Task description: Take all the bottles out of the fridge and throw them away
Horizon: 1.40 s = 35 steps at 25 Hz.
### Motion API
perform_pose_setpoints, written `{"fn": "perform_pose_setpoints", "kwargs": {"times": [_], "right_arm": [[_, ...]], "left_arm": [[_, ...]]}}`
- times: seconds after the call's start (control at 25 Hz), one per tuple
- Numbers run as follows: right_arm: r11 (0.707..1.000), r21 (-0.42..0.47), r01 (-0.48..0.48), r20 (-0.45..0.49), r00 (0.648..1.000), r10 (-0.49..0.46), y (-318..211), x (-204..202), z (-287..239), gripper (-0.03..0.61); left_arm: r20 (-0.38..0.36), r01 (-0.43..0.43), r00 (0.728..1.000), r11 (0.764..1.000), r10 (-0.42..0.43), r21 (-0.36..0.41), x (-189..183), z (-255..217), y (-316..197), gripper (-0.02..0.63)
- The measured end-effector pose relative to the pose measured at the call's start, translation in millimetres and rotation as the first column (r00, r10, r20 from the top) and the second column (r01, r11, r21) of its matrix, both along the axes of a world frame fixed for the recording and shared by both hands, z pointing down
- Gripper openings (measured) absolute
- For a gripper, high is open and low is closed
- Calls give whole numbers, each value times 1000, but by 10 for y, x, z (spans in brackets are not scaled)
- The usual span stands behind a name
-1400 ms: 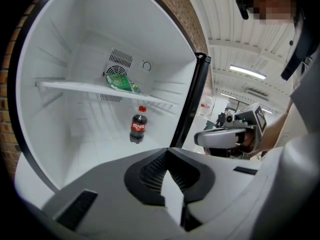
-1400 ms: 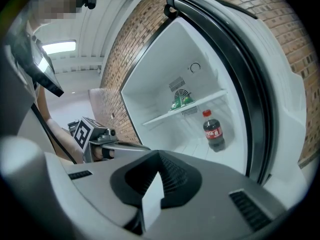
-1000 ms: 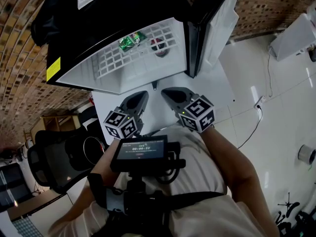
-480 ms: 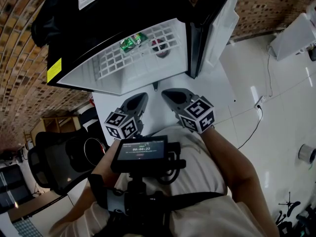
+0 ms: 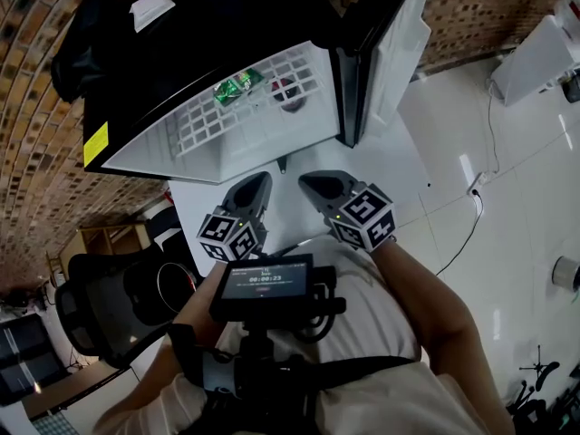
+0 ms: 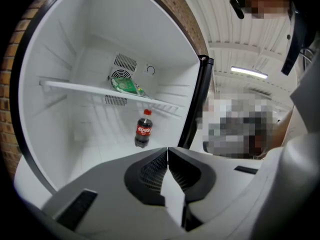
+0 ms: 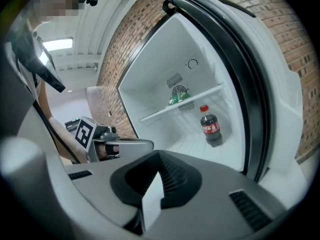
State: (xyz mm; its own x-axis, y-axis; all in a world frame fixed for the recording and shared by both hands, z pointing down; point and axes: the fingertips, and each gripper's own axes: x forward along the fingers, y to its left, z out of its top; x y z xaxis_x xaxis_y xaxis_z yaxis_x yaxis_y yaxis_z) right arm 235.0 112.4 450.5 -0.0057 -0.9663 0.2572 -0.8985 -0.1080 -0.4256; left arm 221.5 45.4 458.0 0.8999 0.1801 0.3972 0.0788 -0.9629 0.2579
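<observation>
Looking down from the head view, the open fridge (image 5: 136, 143) shows mostly its white wire shelf (image 5: 227, 107). A green packet (image 5: 234, 87) lies on the shelf, and the cola bottle (image 5: 288, 90) is only a dark blur seen through the grid. Both gripper views make the bottle plain. It stands upright on the fridge floor, below the shelf and toward the back, with a red cap and red label, touching nothing else. The left gripper (image 6: 167, 156) has its jaws pressed together with nothing between them, and the right gripper (image 7: 159, 160) is likewise closed and empty. Both hang side by side short of the fridge opening, well apart from the bottle, above a white surface (image 5: 399, 161). Only the right gripper view catches the other tool's marker cube (image 7: 86, 131) beside it. Only the head view shows the door (image 5: 390, 43) swung wide.
</observation>
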Motion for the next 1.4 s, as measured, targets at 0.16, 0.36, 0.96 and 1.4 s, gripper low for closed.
{"fn": "perform_pose_setpoints", "kwargs": {"times": [0.16,0.36,0.96,1.4], "right_arm": [[1000,-10,-22,6,1000,22,114,82,33,3],[1000,-9,-30,12,999,30,182,188,42,3],[999,-36,-15,31,999,16,227,303,144,3],[998,-69,-15,76,997,20,396,409,303,3]], "left_arm": [[11,-2,1000,1000,2,-2,90,143,22,17],[19,-11,1000,1000,10,9,224,216,74,17],[70,46,996,997,-50,62,610,439,-171,17],[120,115,983,979,-136,170,1245,724,-463,227]]}}
